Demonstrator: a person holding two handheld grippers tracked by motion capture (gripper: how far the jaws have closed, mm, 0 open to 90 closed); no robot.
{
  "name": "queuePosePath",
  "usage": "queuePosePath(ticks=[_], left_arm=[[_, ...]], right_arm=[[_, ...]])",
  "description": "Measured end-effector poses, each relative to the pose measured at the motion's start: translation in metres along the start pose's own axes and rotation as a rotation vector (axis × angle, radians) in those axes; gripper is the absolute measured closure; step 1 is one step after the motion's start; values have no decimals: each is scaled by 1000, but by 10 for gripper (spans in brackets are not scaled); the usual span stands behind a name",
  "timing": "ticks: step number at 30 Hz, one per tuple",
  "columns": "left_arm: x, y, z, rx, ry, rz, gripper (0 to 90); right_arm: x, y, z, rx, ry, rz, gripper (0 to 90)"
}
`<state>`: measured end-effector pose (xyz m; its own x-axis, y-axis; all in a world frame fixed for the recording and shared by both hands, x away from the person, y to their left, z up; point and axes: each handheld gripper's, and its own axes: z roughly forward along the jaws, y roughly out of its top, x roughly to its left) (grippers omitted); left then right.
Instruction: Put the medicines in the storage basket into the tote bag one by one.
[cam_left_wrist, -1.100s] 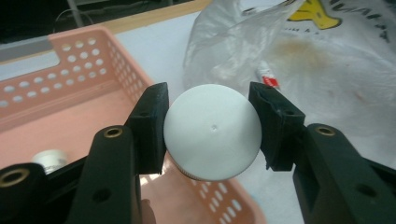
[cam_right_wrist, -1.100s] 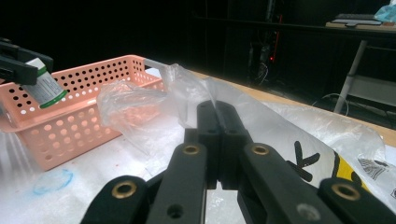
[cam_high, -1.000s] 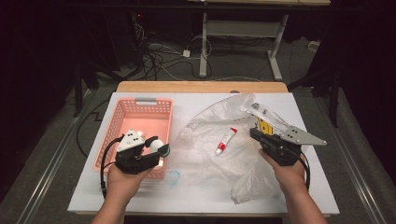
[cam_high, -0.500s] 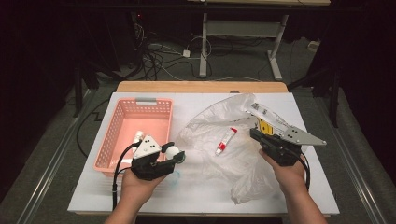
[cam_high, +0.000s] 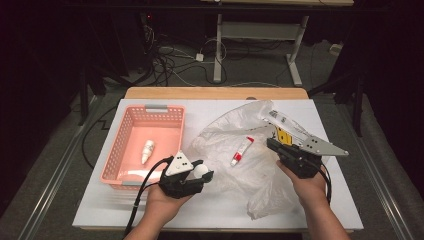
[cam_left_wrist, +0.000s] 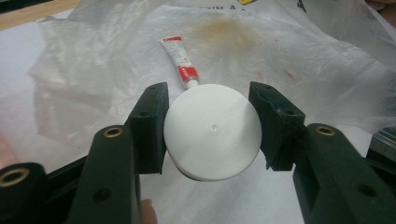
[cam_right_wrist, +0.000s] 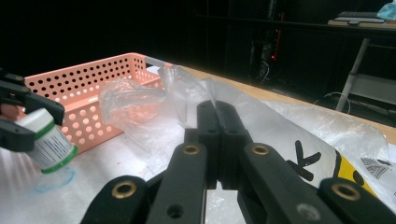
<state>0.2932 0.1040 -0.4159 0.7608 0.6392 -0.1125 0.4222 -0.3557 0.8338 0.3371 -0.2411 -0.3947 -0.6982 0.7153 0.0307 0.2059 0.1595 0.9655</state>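
White laminate worktop (cam_high: 220, 210) carries a crinkled clear plastic bag (cam_high: 235, 150), thin, soft and slippery; the right tool (cam_right_wrist: 217, 109) is clamped shut on its edge. Left of it sits a pink perforated plastic basket (cam_high: 116, 150). The left tool (cam_left_wrist: 208, 133) grips a small white round-capped bottle (cam_left_wrist: 212, 130) across its cap, just above the bag; it looks rigid, light and smooth, best taken by the sides.

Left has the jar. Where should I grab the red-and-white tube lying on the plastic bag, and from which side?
Grip the tube across its flat middle, coming straight down from above. It lies flat on the bag, slanted, with its cap toward the person; set the fingers across its narrow width. The crinkled film may get pinched too, so close gently.
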Motion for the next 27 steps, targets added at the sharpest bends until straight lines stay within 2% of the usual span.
queuePosePath(ticks=[7, 16, 27], left_arm=[[-4, 9, 26, 13, -30, -3, 486], [-6, 27, 57, 6, -36, 9, 486], [-11, 38, 94, 21, -46, 25, 486]], right_arm=[[0, -1, 1, 4, 2, 1, 900], [-1, 0, 0, -3, 0, 4, 900], [-1, 0, 0, -4, 4, 3, 900]])
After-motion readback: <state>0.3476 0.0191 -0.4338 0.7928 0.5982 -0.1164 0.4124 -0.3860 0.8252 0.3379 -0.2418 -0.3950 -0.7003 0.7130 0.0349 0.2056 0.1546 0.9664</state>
